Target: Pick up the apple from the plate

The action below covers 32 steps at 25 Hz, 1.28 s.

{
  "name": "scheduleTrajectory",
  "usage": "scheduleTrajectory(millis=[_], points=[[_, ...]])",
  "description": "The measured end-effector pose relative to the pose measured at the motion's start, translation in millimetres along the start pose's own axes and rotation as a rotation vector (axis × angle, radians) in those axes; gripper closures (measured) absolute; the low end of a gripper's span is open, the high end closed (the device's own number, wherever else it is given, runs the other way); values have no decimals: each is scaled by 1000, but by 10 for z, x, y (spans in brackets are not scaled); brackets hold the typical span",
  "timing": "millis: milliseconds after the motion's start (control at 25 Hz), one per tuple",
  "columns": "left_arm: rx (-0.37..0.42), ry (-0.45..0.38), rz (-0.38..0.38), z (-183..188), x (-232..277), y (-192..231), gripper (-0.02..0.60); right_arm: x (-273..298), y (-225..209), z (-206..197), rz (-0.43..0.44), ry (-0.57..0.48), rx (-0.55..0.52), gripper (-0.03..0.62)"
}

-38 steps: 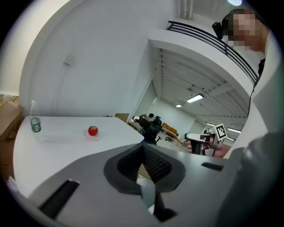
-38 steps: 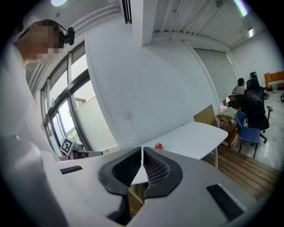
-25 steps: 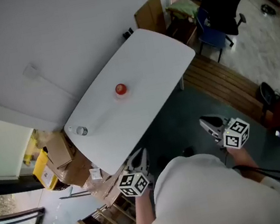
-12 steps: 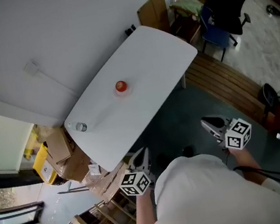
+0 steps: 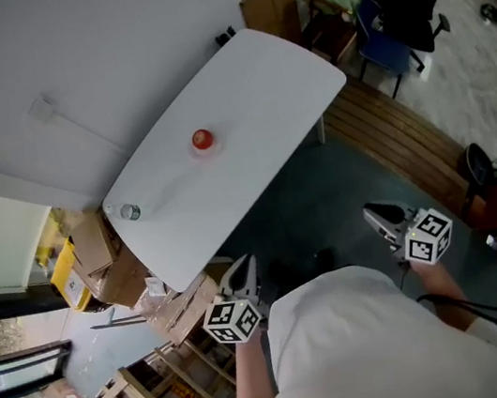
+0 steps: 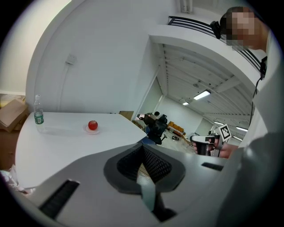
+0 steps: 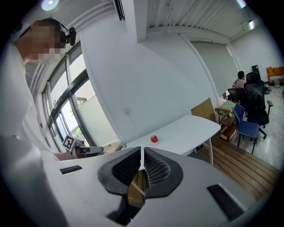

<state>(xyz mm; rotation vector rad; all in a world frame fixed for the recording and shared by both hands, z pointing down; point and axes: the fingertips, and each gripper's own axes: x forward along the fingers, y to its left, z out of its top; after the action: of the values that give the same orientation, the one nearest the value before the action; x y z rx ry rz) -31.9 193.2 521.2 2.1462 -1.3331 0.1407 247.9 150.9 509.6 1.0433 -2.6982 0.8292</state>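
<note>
Ahead of you stands a long white table with rounded corners. A small plate bearing an apple sits near its middle. A clear bottle stands upright near one end.

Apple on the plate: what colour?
The apple is red; the left gripper view shows it best.

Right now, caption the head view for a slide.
Apple on a plate on the table, bottle near its end; left gripper and right gripper, shut, short of it.
</note>
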Motion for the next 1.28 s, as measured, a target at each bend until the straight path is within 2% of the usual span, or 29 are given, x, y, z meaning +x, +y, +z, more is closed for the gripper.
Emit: scheduleTrajectory(millis=[240,520,880,1280], points=[[-8,16,29,-76,67,-22,580,13,-152,-25,7,18,26,549],[3,20,48,22,180,153,580,346,-176,49,21,30,45,549],[-20,14,35,397,512,669,580,912,-344,378,-17,26,64,549],[-2,59,-34,885,873,1240,580,1666,-308,627,-41,33,80,549]])
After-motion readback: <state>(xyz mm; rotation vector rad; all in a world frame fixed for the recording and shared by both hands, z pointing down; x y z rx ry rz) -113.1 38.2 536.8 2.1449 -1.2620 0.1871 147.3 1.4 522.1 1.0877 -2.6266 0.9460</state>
